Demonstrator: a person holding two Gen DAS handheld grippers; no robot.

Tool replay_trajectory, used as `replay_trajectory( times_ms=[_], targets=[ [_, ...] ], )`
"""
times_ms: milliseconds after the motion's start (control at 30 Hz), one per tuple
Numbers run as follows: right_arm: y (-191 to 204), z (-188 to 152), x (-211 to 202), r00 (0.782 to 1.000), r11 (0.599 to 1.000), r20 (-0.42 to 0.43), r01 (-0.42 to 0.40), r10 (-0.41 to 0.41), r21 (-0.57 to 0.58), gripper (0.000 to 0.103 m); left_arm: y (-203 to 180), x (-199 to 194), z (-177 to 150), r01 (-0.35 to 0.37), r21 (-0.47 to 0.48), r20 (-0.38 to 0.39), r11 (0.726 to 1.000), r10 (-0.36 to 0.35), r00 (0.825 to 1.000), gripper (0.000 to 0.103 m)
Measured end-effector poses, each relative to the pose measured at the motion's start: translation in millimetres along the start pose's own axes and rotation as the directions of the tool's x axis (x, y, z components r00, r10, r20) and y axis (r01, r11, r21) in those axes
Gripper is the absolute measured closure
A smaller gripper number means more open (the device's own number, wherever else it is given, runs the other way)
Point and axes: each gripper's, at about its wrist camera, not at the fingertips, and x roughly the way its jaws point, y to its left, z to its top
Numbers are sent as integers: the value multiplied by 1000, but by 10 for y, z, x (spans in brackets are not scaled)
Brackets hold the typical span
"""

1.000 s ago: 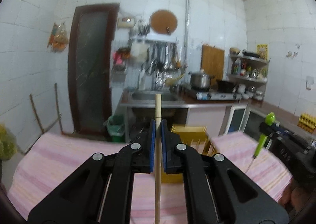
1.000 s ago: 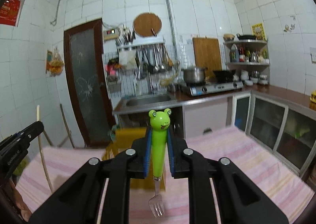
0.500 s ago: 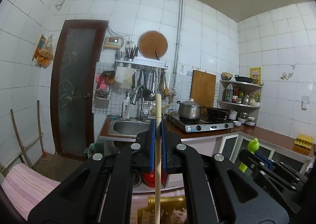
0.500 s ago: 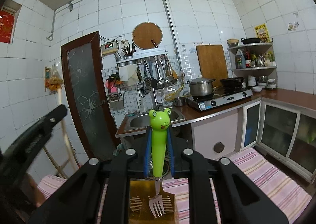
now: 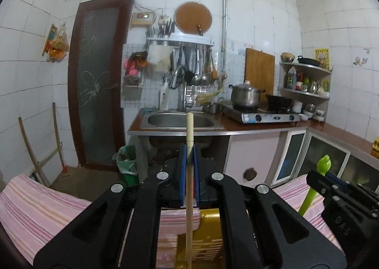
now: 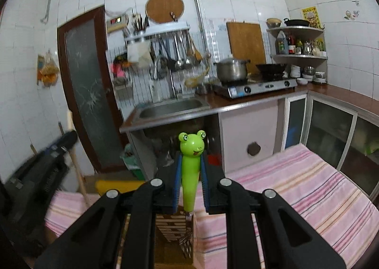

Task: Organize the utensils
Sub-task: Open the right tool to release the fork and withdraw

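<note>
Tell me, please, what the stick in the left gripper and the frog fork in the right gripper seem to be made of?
The stick looks like bare wood or bamboo: pale tan, matte, with no shine. The frog fork seems to have a moulded plastic handle: bright green, smooth and slightly glossy, with a painted face. Its tines look like metal, grey and reflective, though they are blurred here.

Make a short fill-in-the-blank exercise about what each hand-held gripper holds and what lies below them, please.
1. The left hand-held gripper is shut on a thin, pale ____ stick.
2. The right hand-held gripper is shut on a small metal fork with a green ____-shaped handle.
3. The fork's prongs point ____.
4. The yellow slotted box rests on a ____ striped cloth.

Missing words: wooden; frog; down; pink
</note>
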Motion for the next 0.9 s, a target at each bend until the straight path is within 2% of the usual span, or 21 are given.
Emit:
replay_trajectory(
  times_ms=[100, 167, 200, 233, 267, 300, 333, 367, 467, 533, 700, 800, 900],
  targets=[
    [-4, -59, 48, 999, 1000, -48, 1, -3, -26, 87, 104, -112, 50, 6, -21, -38, 1000, -7, 999, 98],
    [17, -54, 17, 997, 998, -77, 9, -13, -57, 81, 168, -252, 127, -6, -19, -53, 1000, 5, 999, 94],
    [25, -35, -16, 996, 998, -85, 12, -18, -66, 62, 201, -333, 163, -10, -14, -65, 1000, 10, 998, 90],
    [22, 7, -116, 997, 997, -73, 7, -12, -71, 47, 251, -454, 216, -21, -14, -73, 1000, 20, 997, 76],
    [19, 38, -192, 998, 997, -58, 14, -19, -78, 45, 293, -552, 251, -28, -21, -71, 999, 27, 997, 55],
    [21, 78, -310, 999, 995, -39, 33, -37, -96, 44, 335, -674, 287, -32, -27, -70, 999, 30, 997, 44],
    [16, 93, -396, 998, 994, -36, 39, -43, -105, 41, 377, -799, 308, -43, -29, -67, 999, 41, 997, 25],
    [1, 107, -493, 998, 993, -37, 41, -45, -108, 39, 406, -898, 311, -58, -27, -63, 998, 56, 996, 16],
    [-47, 83, -790, 997, 991, -48, 54, -60, -123, 27, 486, -1255, 274, -95, -8, -60, 995, 94, 994, 5],
    [-101, -41, -996, 996, 989, -65, 48, -58, -138, 21, 532, -1431, 188, -110, -3, -75, 994, 110, 991, 5],
    [-272, -514, -1317, 990, 990, -137, 26, -45, -137, 21, 647, -1743, -236, -132, 16, -174, 991, 133, 976, 5],
    [-361, -831, -1423, 982, 990, -184, 21, -47, -141, 21, 716, -1841, -524, -106, -14, -229, 994, 100, 968, 5],
    [-411, -1094, -1478, 973, 986, -221, 32, -69, -165, 21, 742, -1887, -788, -117, -25, -277, 993, 106, 955, 5]
  ],
)
